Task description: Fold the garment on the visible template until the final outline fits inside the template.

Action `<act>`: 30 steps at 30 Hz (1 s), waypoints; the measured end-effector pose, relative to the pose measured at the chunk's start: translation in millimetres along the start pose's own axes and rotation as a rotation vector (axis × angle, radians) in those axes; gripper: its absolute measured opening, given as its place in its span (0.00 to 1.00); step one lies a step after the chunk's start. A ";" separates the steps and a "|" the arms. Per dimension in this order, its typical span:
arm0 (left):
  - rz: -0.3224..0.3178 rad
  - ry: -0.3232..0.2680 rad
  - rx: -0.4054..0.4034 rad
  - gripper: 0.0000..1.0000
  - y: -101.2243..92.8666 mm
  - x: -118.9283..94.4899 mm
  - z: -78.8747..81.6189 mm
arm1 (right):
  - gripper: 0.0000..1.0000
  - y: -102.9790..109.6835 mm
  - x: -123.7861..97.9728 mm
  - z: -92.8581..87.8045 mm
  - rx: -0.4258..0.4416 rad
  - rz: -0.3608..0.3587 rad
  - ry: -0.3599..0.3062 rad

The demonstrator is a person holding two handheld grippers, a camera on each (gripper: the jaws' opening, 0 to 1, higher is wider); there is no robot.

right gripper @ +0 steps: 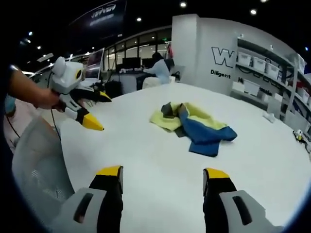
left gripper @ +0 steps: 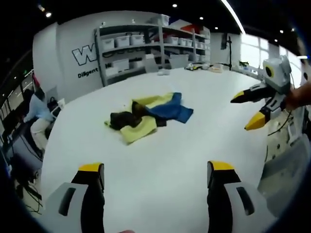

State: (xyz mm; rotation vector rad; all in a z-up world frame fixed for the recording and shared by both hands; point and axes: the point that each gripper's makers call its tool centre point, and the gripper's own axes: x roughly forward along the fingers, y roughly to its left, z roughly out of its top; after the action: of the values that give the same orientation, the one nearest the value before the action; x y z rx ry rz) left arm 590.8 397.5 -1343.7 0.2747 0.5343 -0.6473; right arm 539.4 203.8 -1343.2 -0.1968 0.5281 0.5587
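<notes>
A crumpled garment (left gripper: 148, 114) in yellow, blue and black lies in a heap near the middle of the white table (left gripper: 160, 160). In the right gripper view the same garment (right gripper: 194, 124) has its blue part nearest me and the yellow part behind. My left gripper (left gripper: 155, 170) is open, empty and well short of the heap; it also appears as the left gripper (right gripper: 100, 112), held by a hand above the table's left edge. My right gripper (right gripper: 163, 173) is open and empty too, and shows as the right gripper (left gripper: 247, 110) to the right of the cloth.
The white table (right gripper: 146, 155) spreads wide around the heap. A grey mesh chair (right gripper: 34, 160) stands at the table's edge near me. Shelves with white bins (left gripper: 146, 43) line the far wall. A person (left gripper: 36, 109) sits at a desk beyond the table.
</notes>
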 end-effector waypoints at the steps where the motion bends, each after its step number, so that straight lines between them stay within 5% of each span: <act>1: -0.004 0.000 -0.003 0.83 2.5 2.7 1.1 | 0.62 -0.5 2.6 3.0 -0.001 -0.003 0.000; 15: -0.047 0.004 0.039 0.75 28.6 41.2 14.8 | 0.57 -27.1 51.7 37.8 -0.084 -0.044 0.003; 26: -0.075 -0.011 0.075 0.72 43.0 77.8 29.3 | 0.52 -43.2 88.6 43.0 -0.090 -0.057 0.021; 30: -0.086 -0.004 0.103 0.68 45.1 92.9 31.3 | 0.43 -46.5 101.0 43.6 -0.121 -0.050 0.037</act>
State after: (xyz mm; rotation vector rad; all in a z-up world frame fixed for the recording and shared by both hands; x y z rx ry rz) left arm 693.7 373.3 -1365.4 0.3482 0.5117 -0.7596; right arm 656.1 224.6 -1357.7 -0.3353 0.5246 0.5398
